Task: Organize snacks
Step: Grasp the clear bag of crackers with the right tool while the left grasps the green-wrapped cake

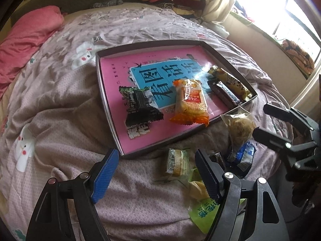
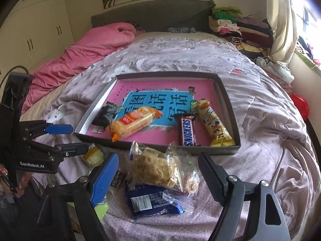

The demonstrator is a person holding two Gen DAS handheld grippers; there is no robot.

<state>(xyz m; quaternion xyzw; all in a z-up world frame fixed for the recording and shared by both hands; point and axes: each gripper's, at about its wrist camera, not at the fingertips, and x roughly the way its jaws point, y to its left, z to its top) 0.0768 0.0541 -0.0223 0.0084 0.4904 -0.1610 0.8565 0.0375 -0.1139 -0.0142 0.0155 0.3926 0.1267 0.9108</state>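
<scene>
A shallow box tray (image 1: 109, 108) (image 2: 226, 98) with a pink book inside lies on the bed. In it lie a black-green packet (image 1: 140, 105) (image 2: 107, 113), an orange cracker pack (image 1: 189, 104) (image 2: 133, 123), a Snickers bar (image 1: 224, 93) (image 2: 187, 133) and a yellow bar (image 1: 230, 81) (image 2: 214, 125). Loose in front of the tray are a clear bag of floss cake (image 1: 239, 127) (image 2: 158, 166), a blue packet (image 1: 245, 155) (image 2: 150, 200) and a small green-gold packet (image 1: 176, 161) (image 2: 94, 153). My left gripper (image 1: 156, 175) (image 2: 66, 138) is open and empty. My right gripper (image 2: 158, 180) (image 1: 260, 120) is open around the clear bag.
A pink quilt (image 1: 26, 40) (image 2: 86, 50) lies at the bed's far left. Folded clothes (image 2: 236, 26) are stacked by the headboard. A green bag (image 1: 206, 212) lies under my left gripper's right finger. A window (image 1: 291, 18) is on the right.
</scene>
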